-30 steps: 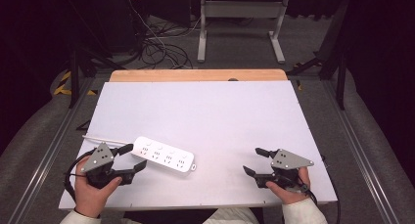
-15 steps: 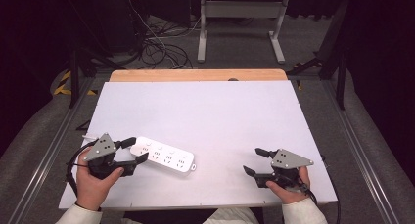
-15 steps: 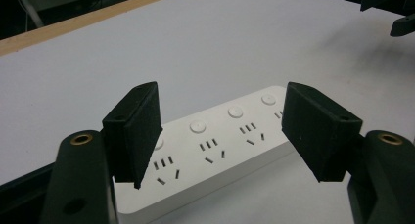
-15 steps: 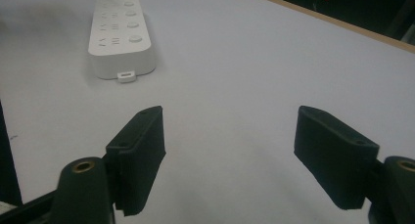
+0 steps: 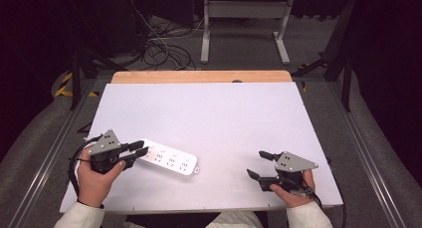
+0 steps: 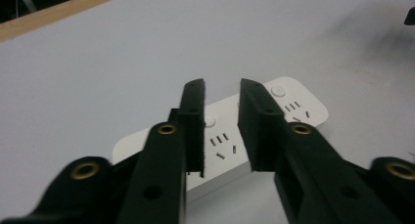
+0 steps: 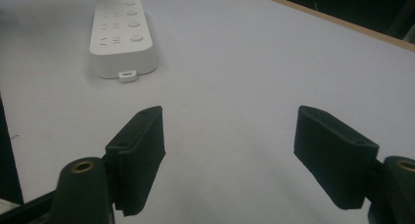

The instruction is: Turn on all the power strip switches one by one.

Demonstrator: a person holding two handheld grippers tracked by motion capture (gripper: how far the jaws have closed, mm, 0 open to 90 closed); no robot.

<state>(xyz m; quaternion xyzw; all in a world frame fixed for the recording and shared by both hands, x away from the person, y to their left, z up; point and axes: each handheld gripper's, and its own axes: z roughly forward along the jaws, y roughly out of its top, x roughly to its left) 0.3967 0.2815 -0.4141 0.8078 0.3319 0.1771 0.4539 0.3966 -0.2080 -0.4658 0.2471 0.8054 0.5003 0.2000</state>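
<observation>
One power strip (image 5: 169, 161) was seen on the table (image 5: 214, 118). Left gripper (image 5: 138, 149) was held over its end, jaws narrowly parted; right gripper (image 5: 259, 164) was spread wide.

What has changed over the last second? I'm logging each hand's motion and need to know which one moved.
The left gripper moved forward and inward, from beside the white power strip to over its near end, jaws narrowly apart above it, not gripping. The power strip stayed in place on the table, and the right gripper stayed put, jaws wide open.
</observation>
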